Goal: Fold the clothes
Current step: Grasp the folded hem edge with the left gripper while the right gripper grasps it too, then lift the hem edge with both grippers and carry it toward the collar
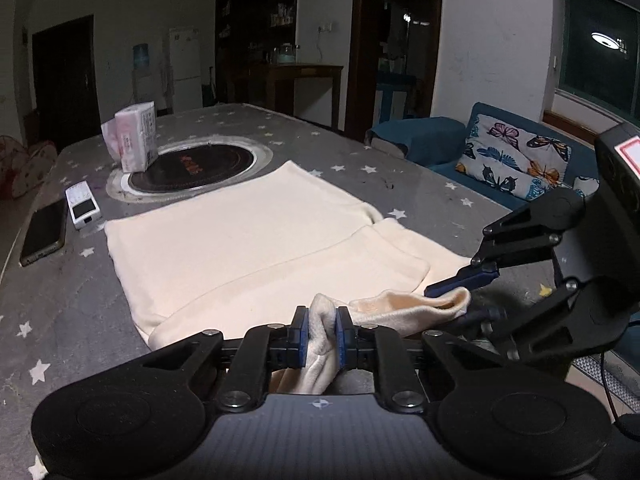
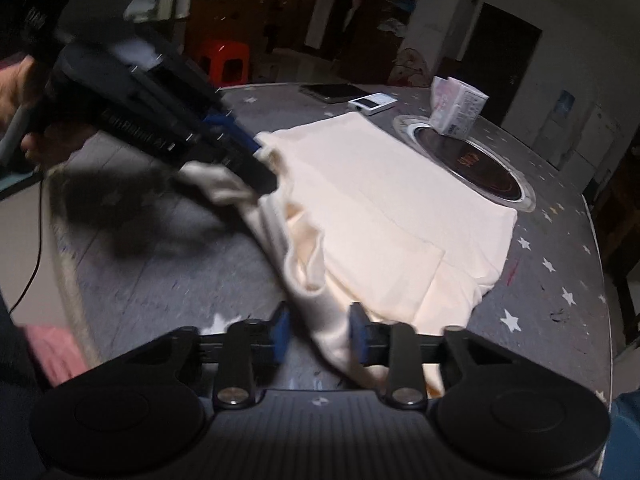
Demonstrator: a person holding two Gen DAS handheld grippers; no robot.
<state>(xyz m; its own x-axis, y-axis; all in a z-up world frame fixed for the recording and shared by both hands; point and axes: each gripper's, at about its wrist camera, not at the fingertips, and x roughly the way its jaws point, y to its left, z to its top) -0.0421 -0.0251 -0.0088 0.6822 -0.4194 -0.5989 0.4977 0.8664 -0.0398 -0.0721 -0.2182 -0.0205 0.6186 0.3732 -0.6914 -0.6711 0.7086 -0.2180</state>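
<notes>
Left wrist view is showing your left gripper [image 1: 323, 336] pinching a bunched fold of the cream garment [image 1: 248, 240] between its blue pads, jaws narrow on the cloth. Your right gripper [image 1: 460, 300] is closing around the soft ribbed hem just beside it; in the right wrist view the fabric is passing between its pads [image 2: 280, 334], though blur is hiding whether they are pressing it. The garment is lying flat on the grey star-patterned tablecloth [image 1: 72, 304], its far edge touching the round inset hob [image 1: 192, 168]. A tissue pack [image 1: 136, 138], remote [image 1: 82, 204] and phone [image 1: 44, 232] are sitting along the left edge, leaving open cloth near you.
</notes>
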